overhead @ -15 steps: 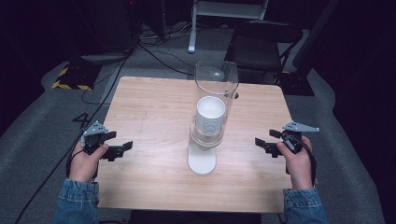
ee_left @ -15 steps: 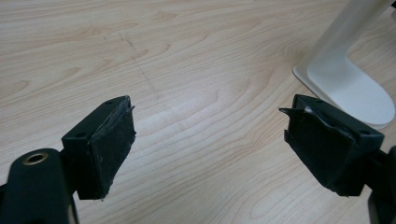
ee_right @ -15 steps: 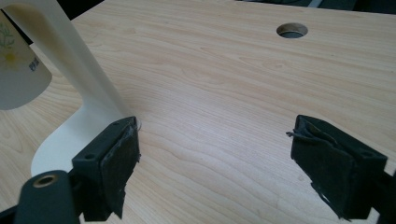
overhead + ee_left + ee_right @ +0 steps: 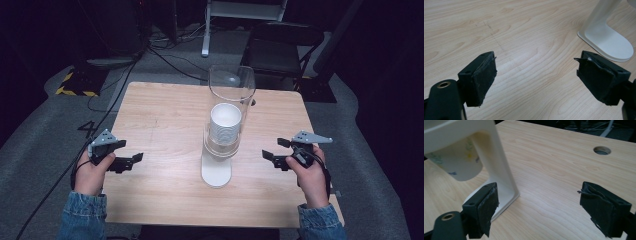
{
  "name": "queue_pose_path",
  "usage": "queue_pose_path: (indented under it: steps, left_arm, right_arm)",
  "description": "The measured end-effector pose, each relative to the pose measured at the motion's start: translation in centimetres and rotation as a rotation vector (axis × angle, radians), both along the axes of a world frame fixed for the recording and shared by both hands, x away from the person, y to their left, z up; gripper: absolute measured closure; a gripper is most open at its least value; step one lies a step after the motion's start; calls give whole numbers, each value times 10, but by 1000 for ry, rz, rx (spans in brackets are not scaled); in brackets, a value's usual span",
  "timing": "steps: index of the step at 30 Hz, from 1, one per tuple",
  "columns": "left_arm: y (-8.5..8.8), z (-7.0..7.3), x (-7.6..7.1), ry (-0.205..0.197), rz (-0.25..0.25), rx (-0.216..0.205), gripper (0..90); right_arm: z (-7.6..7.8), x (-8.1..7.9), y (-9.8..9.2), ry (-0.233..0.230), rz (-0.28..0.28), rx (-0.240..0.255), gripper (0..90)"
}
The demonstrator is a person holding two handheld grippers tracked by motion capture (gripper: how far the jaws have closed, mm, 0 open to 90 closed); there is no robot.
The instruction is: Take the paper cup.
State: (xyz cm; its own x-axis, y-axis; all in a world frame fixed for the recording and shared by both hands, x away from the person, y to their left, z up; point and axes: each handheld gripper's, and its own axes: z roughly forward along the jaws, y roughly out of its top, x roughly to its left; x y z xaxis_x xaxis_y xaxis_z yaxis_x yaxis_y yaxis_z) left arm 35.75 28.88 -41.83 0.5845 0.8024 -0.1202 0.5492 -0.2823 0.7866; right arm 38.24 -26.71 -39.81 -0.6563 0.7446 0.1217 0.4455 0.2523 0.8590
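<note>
Wooden table (image 4: 165, 115) | left claw (image 4: 536, 75) wide open, empty | right claw (image 4: 539, 202) wide open, seemingly empty

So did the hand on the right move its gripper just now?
No. The right gripper sits at the same spot beside the white cup dispenser, over the table's right side, jaws open, as before.

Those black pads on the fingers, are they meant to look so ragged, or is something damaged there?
They do look worn. In the right gripper view the black pad is frayed, with a loose thread at its top edge. In the left gripper view the pad has a torn, lifted corner. The white cup dispenser stand sits upright on the wooden table.
</note>
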Motion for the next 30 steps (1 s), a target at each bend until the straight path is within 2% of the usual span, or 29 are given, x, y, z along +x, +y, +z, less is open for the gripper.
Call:
queue_pose_path:
  steps: [5, 8, 14, 25, 30]
  left_arm:
    - [1, 0, -1, 6, -1, 3, 155]
    - [1, -1, -1, 12, -2, 9, 156]
    - [-1, -4, -1, 20, -18, 19, 156]
    - [-5, -8, 1, 40, -24, 37, 156]
    - [-7, -10, 1, 47, -22, 38, 156]
  right_arm:
    - [4, -5, 22, -1, 70, 2, 161]
    - [4, -9, 39, 22, 164, 18, 160]
    - [1, -13, 67, 22, 234, 19, 160]
    - [-20, -9, 111, -26, 273, 34, 161]
    - [-28, -5, 124, -60, 261, 54, 182]
